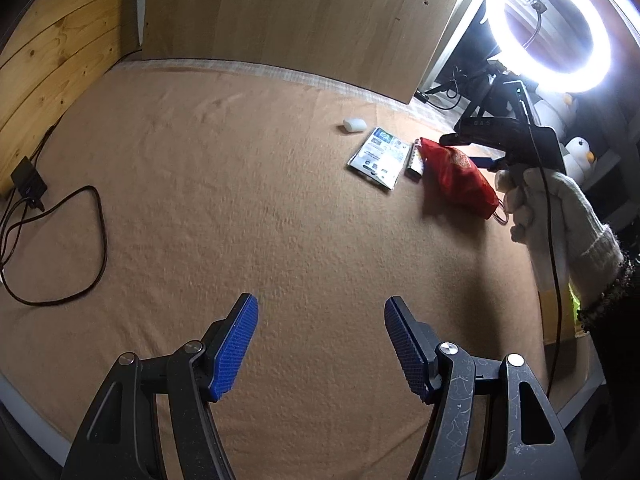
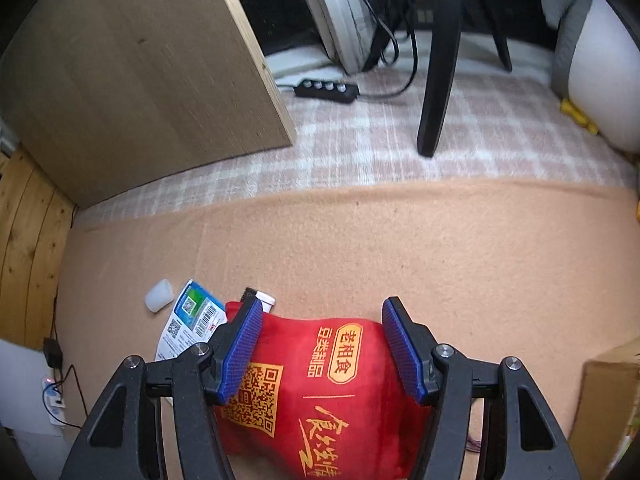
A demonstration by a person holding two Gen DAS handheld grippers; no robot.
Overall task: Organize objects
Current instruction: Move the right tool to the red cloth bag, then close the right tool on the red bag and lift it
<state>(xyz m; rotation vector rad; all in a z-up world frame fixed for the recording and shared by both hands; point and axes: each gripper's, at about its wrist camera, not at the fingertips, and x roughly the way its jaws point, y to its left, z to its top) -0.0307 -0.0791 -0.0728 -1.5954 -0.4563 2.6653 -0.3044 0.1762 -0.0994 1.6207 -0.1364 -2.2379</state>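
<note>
Blue ribbed pads (image 2: 240,354) of my right hand-held gripper (image 2: 322,350) come first in the list: jaws spread, straddling the red pouch (image 2: 328,392) from above, clear of the cloth on both sides, so nothing is grasped yet. I judge the straddle is there to take the pouch across its width.

Item, red pouch: soft fabric, gold print and a QR code, lying flat on the tan blanket (image 2: 460,264), a cord end trailing at its near corner in the left view.

Item, small dark packet with a white end (image 2: 260,297): just beyond the pouch's top edge, touching or nearly so; I cannot tell which.

Item, printed card (image 2: 192,316): flat, just left of the pouch, partly under my left jaw in this view.

Item, small white case (image 2: 159,295): beside the card's far corner, apart from the pouch.

These four sit in a loose row, which I read as the lot to be sorted.

Item, left hand-held gripper (image 1: 321,346): jaws apart and empty, hovering over bare blanket well away from the row. My gloved right hand (image 1: 556,216) shows at that view's edge.

Surroundings: blanket over a checked cover; wood panel (image 2: 140,80) upright behind; plank wall at left; ring light (image 1: 548,28) lit; power strip (image 2: 326,90), cables, a black stand leg, a cardboard box at the right edge.
</note>
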